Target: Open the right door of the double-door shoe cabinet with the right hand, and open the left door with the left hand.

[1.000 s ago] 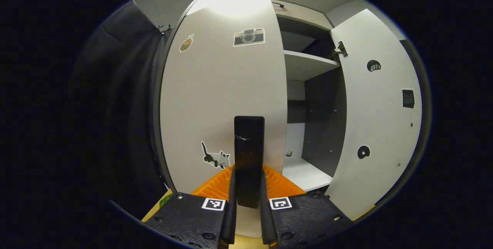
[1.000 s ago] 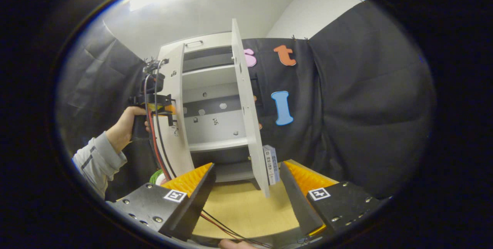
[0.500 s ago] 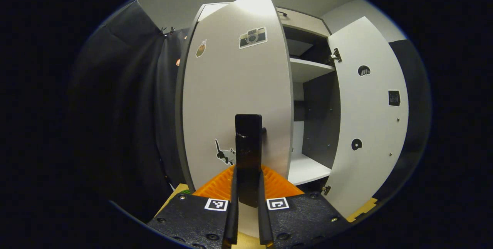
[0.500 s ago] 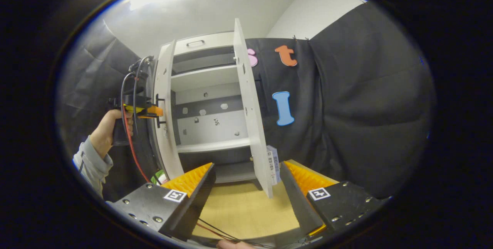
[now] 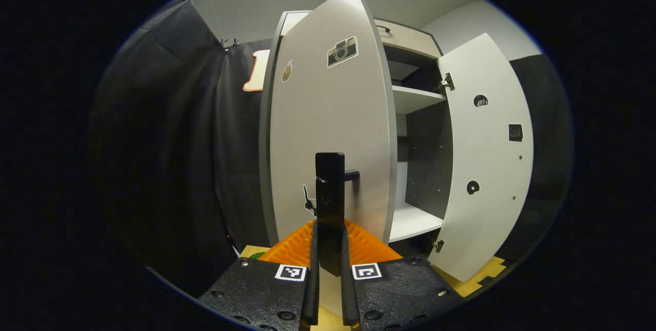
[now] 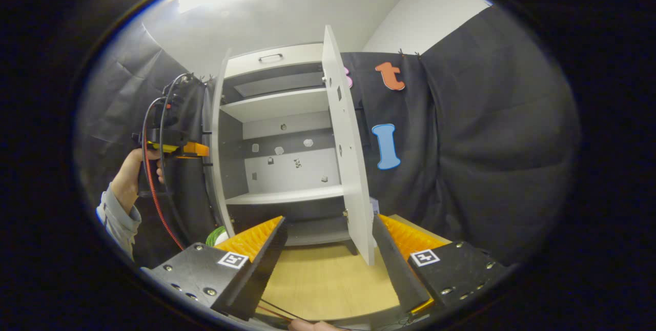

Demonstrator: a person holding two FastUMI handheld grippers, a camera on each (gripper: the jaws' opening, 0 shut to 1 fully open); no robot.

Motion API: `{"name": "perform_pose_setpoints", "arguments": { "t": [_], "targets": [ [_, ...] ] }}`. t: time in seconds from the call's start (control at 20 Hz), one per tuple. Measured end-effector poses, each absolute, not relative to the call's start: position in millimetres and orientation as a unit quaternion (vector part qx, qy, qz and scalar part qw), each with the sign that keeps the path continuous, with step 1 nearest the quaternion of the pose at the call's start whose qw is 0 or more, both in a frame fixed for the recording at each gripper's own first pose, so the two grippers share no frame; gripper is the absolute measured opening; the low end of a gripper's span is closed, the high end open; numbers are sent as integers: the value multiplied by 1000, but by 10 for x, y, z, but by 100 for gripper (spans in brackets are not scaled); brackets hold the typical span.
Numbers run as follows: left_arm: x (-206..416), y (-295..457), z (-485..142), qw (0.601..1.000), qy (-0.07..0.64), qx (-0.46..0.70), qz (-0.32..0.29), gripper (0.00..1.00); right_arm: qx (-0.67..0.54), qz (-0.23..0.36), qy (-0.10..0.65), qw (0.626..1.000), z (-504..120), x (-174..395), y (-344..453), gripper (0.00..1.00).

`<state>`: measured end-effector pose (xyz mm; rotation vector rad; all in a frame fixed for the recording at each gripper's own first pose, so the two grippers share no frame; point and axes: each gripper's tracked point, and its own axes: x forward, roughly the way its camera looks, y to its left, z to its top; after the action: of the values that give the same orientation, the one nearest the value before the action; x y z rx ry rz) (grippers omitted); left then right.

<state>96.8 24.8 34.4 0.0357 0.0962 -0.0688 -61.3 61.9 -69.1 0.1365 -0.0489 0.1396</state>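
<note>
Black and bar-shaped, the handle [image 5: 330,203] of the left door [image 5: 328,131] sits pinched between the two fingers of the left gripper [image 5: 328,256], whose jaws are drawn narrow onto it at the bottom of the left gripper view. Just past the handle, the left door stands swung well out from the shoe cabinet [image 5: 410,100], showing its stickered outer face, and beyond its edge the shelves lie exposed. The right gripper view has the right gripper [image 6: 328,249] hanging free over the wooden floor [image 6: 323,280], jaws spread wide and holding nothing, well apart from the right door [image 6: 351,157]. That door is turned almost edge-on, fully swung out, so the right-hand half of the task looks done. Farther off to the left, a hand [image 6: 134,167] grips the left gripper against the left door, which stands near edge-on too. I judge the job nearly finished: what remains is a last bit of swing, if any, then letting go of the handle.
</note>
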Motion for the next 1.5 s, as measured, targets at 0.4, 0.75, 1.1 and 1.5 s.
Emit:
{"name": "perform_pose_setpoints", "arguments": {
  "t": [0.4, 0.75, 1.1, 1.5],
  "targets": [
    [800, 738, 401, 999, 44, 8, -5, 12, 73, 70, -25, 995, -676, -597, 694, 99],
    [772, 973, 391, 999, 37, 12, 5, 6, 67, 72, -24, 995, -686, -552, 811, 97],
    [746, 1378, 416, 998, 26, 23, 45, 0, 63, 84, -24, 994, -703, -548, 947, 97],
    [734, 1418, 401, 999, 20, 15, 24, 1, 45, 79, -17, 996, -768, -494, 986, 97]
  ]
}}
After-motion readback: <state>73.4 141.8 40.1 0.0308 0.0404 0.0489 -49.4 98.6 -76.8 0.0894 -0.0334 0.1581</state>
